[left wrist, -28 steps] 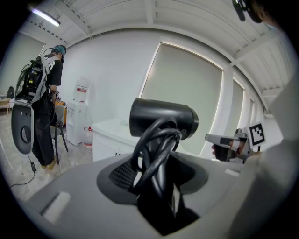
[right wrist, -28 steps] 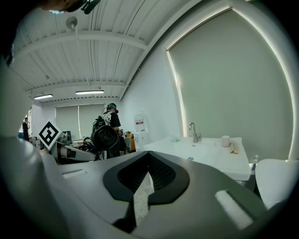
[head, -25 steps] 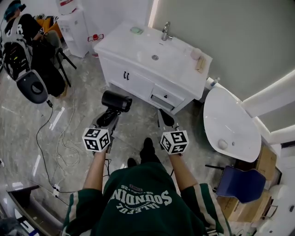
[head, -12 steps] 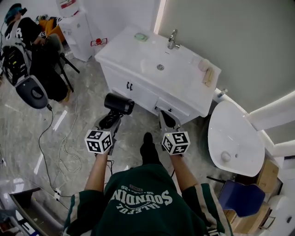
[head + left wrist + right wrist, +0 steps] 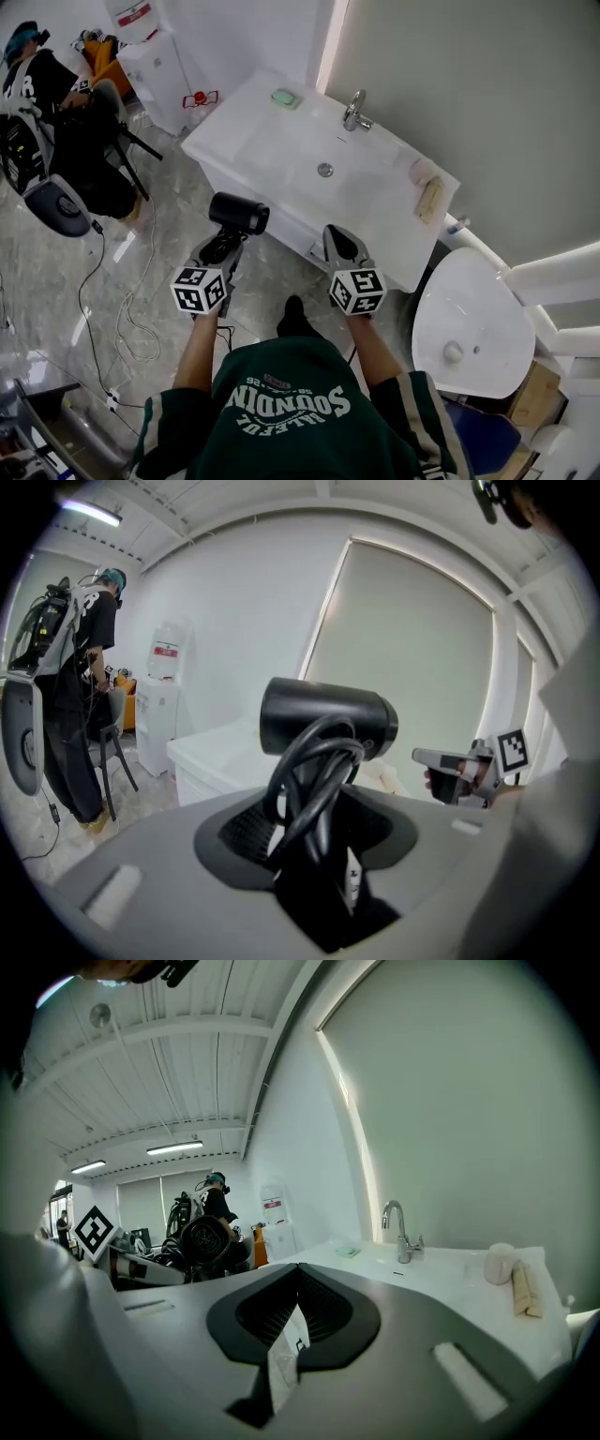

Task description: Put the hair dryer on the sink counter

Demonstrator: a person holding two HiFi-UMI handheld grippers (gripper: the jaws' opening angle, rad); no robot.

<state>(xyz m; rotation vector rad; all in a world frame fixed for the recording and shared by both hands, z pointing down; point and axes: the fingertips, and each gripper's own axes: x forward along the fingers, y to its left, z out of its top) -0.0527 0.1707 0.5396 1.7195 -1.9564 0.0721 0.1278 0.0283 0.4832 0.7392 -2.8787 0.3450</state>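
Note:
A black hair dryer (image 5: pixel 237 213) stands upright in my left gripper (image 5: pixel 223 246), which is shut on its handle. In the left gripper view the dryer's barrel (image 5: pixel 325 719) lies crosswise above the jaws and its black cord (image 5: pixel 307 782) is looped round the handle. The white sink counter (image 5: pixel 272 142) with a chrome faucet (image 5: pixel 354 111) lies just beyond both grippers; the dryer hangs over the floor before its front edge. My right gripper (image 5: pixel 341 246) is shut and empty, close to the counter's front. In the right gripper view the counter (image 5: pixel 441 1269) and faucet (image 5: pixel 399 1232) lie ahead to the right.
On the counter are a green soap dish (image 5: pixel 285 97) at the back left, and a pale cup (image 5: pixel 419 172) and a wooden brush (image 5: pixel 432 200) at the right end. A white toilet (image 5: pixel 472 323) stands right. A person (image 5: pixel 47 70), a black chair and floor cables (image 5: pixel 122 291) are left.
The counter has come nearer to both grippers as the person stepped toward it. The left gripper still holds the dryer; the right stays shut.

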